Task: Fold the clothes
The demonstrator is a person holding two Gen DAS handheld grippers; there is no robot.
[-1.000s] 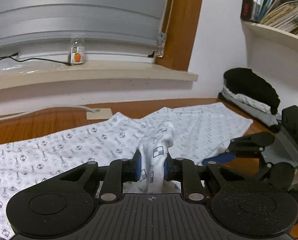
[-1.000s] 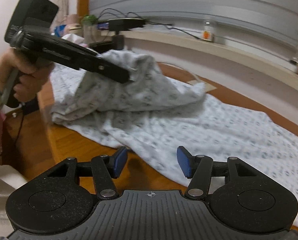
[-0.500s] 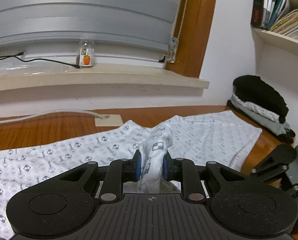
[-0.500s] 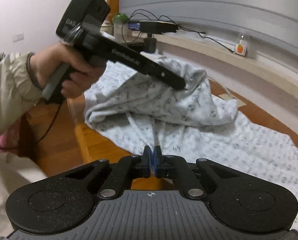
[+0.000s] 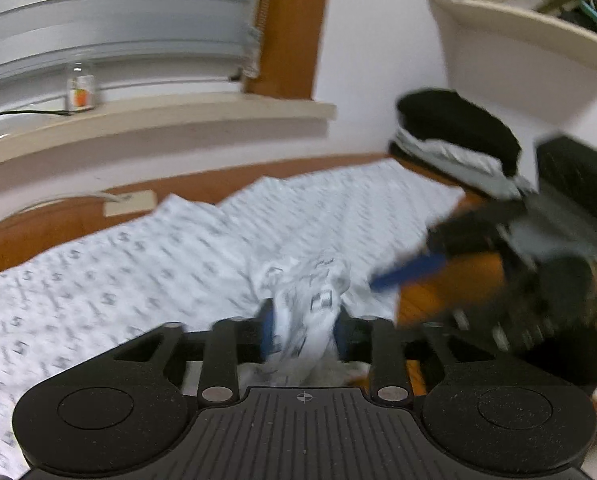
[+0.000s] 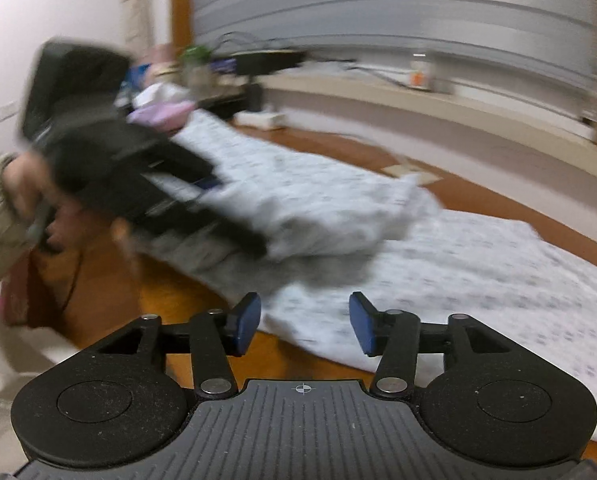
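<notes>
The left gripper (image 5: 303,330) is clamped on a bunched fold of the patterned white cloth (image 5: 186,248), its blue pads pressed against either side of the wad so that the fabric bulges up between them; the rest of the cloth lies spread across the wooden table (image 5: 38,236), reaching toward the far edge near a small pale card (image 5: 130,205). In the right wrist view the same gripper (image 6: 234,236) shows as a dark blurred shape held by the left hand (image 6: 38,200), lifting a ridge of cloth (image 6: 478,276) above the flat part, which stretches away to the right over the table (image 6: 478,200).

The right gripper (image 6: 304,322) stands wide open with nothing between its blue pads (image 6: 247,322); it sits just at the near edge of the cloth, over the border between fabric and bare wood. From the left wrist view it (image 5: 408,274) appears blurred at the right, one blue fingertip pointing toward the held bundle and close beside it.

On the window ledge (image 5: 158,116) stands a small jar (image 5: 81,90) with an orange label; a stack of folded dark and light clothes (image 5: 458,140) rests at the far right end of the table, under a shelf (image 5: 530,32) of books.
</notes>
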